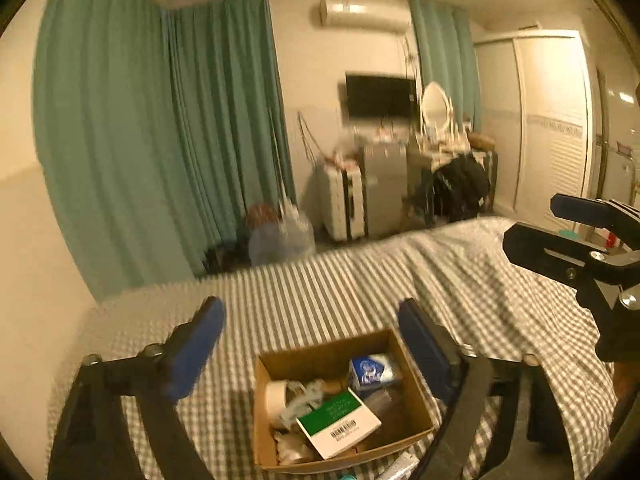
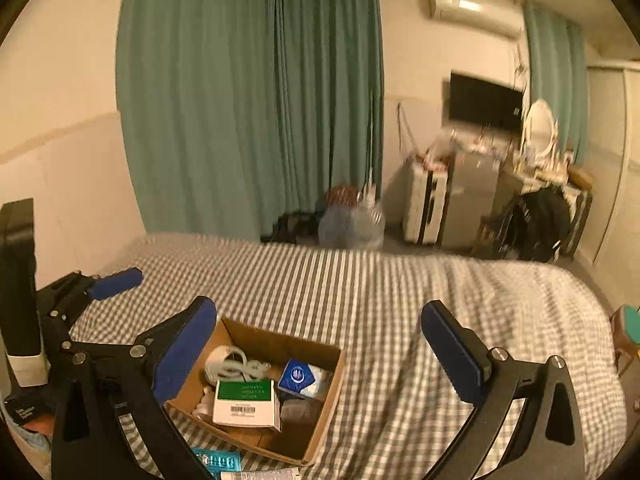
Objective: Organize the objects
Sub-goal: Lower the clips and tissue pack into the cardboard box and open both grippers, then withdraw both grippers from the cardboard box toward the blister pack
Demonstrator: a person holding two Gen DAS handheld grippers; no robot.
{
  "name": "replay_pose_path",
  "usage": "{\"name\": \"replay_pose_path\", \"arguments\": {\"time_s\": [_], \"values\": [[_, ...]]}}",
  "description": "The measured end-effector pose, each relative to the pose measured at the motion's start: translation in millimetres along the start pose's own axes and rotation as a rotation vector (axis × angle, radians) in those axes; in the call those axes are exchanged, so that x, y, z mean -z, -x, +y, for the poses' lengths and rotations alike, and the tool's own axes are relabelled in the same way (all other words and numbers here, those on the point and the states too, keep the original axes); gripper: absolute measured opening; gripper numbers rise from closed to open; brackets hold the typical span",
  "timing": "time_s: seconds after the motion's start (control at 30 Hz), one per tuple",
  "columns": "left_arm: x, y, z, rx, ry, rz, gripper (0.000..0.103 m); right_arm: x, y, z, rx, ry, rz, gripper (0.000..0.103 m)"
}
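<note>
Cardboard is what I must deal with: in my left wrist view the open box (image 1: 340, 400) sits on the checked bed (image 1: 320, 292), below my left gripper (image 1: 312, 344), whose fingers stand wide apart, empty. Inside lie a green-and-white carton (image 1: 340, 420), a tape roll (image 1: 276, 398) and a blue packet (image 1: 372, 370); all look light. In my right wrist view the right gripper (image 2: 320, 352) is likewise spread and empty. I'd pinch the stiff carton by its edges; the box walls may flex.

Left gripper (image 1: 312, 344) and right gripper (image 2: 320, 352) hover, fingers spread.
</note>
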State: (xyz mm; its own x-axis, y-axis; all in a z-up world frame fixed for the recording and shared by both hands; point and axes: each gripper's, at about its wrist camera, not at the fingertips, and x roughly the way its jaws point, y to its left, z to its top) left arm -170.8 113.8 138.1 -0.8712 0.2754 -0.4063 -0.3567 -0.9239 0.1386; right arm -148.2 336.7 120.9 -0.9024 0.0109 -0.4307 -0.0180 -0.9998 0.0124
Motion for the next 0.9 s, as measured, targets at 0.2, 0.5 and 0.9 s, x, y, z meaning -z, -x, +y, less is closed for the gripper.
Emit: {"name": "replay_pose_path", "arguments": {"time_s": [0.2, 0.5, 0.9], "values": [[-6.6, 72.5, -3.2, -0.033, -0.012, -0.12, 0.103, -3.6, 84.8, 5.6, 0.033, 0.004, -0.095, 0.102], [21.7, 148.9, 16.5, -0.036, 0.072, -0.179, 0.103, 33.0, 167.0, 11.6, 0.061, 0.02, -0.138, 0.102], [93.1, 138.5, 25.0, -0.104, 0.15, -0.085, 0.103, 104.1, 143.3, 33.0, 0.042, 0.006, -0.048, 0.103]]}}
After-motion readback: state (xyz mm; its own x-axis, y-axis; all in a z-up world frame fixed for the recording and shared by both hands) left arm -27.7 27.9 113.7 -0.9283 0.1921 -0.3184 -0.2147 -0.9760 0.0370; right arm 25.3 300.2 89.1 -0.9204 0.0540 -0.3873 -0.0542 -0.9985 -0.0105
